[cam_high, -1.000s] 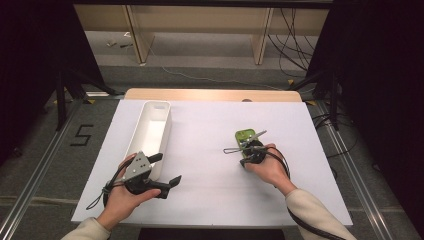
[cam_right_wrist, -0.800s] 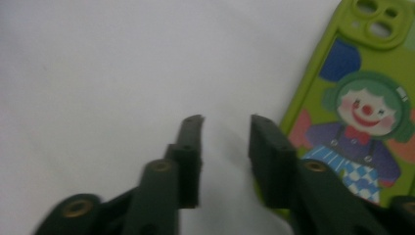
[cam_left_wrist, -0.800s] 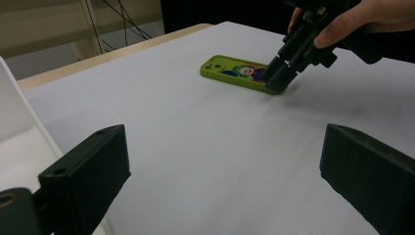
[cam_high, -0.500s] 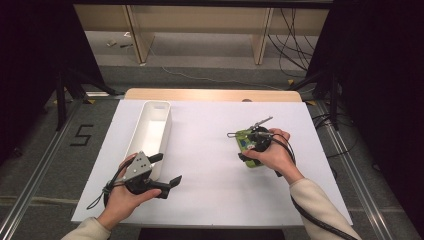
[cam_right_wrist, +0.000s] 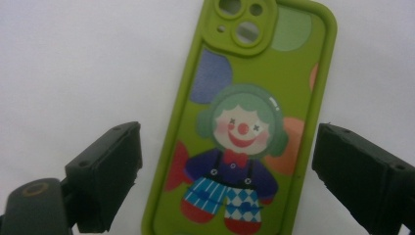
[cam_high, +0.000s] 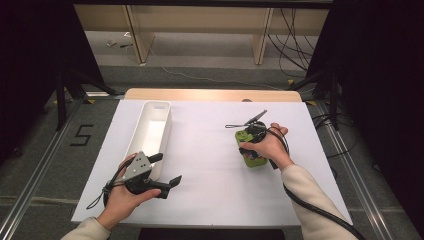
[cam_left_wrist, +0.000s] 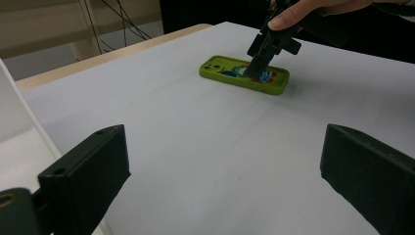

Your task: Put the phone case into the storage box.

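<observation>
While the right gripper (cam_right_wrist: 225, 176) hovers with jaws just opened wide, the phone case (cam_right_wrist: 244, 122) lies flat beneath, between but untouched; the left gripper (cam_high: 167, 172), open, rests well apart.

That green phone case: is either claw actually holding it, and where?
Neither. The right gripper stands open above the phone case, jaws clear of its sides; the left gripper is open.

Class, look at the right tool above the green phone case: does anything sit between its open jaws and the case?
Nothing visible does. The right tool hangs directly above the phone case, jaws open to either side of it, with only bare white table around.
</observation>
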Demonstrator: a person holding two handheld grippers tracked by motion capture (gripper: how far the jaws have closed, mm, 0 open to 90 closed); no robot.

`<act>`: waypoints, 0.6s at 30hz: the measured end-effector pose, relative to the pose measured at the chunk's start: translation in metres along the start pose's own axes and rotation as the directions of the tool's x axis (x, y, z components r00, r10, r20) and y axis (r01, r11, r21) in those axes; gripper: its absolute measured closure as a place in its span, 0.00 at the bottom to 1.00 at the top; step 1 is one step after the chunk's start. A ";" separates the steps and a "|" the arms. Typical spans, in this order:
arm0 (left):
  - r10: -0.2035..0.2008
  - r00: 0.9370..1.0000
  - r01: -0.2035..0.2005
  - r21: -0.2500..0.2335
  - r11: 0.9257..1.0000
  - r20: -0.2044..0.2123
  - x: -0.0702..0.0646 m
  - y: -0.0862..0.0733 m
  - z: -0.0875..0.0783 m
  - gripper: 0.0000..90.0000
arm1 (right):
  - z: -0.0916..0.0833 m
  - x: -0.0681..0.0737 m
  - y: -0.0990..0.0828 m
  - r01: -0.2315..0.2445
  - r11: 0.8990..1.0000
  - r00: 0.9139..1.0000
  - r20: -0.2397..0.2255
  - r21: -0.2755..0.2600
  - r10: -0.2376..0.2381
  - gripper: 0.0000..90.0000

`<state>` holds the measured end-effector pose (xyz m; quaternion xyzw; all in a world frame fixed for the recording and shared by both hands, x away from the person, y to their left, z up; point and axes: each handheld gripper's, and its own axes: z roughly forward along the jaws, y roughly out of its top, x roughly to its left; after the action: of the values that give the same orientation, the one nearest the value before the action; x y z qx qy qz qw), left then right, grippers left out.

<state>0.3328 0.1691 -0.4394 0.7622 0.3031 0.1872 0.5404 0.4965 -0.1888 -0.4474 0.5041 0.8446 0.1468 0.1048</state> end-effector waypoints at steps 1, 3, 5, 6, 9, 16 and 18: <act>0.000 1.000 0.000 0.000 1.000 0.000 0.000 0.000 0.000 0.04 | 0.001 -0.001 0.001 -0.002 1.000 1.000 0.003 0.002 0.002 0.14; 0.000 1.000 0.000 0.000 1.000 0.000 0.000 0.000 0.000 0.04 | 0.002 -0.002 0.002 -0.015 1.000 1.000 0.006 0.008 0.015 0.13; 0.001 1.000 -0.001 0.001 1.000 0.000 0.000 0.000 0.000 0.04 | 0.004 -0.003 0.003 -0.021 1.000 1.000 0.013 0.018 0.021 0.14; 0.001 1.000 -0.001 0.001 1.000 0.001 0.000 0.000 0.000 0.04 | 0.005 -0.003 0.003 -0.025 0.999 1.000 0.014 0.021 0.025 0.14; 0.004 1.000 -0.004 0.001 1.000 0.000 0.000 0.000 0.000 0.04 | 0.008 -0.003 0.005 -0.034 0.999 0.999 0.017 0.027 0.033 0.14; 0.000 1.000 0.000 0.000 1.000 0.002 0.000 0.000 0.000 0.04 | 0.012 -0.003 0.008 -0.048 0.998 0.999 0.024 0.050 0.047 0.15; 0.002 1.000 -0.002 -0.001 1.000 0.001 0.000 0.000 0.000 0.04 | 0.013 -0.002 0.008 -0.064 0.996 0.998 0.023 0.058 0.063 0.15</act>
<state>0.3326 0.1688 -0.4394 0.7623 0.3022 0.1875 0.5408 0.5087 -0.1852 -0.4564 0.5352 0.8308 0.1199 0.0941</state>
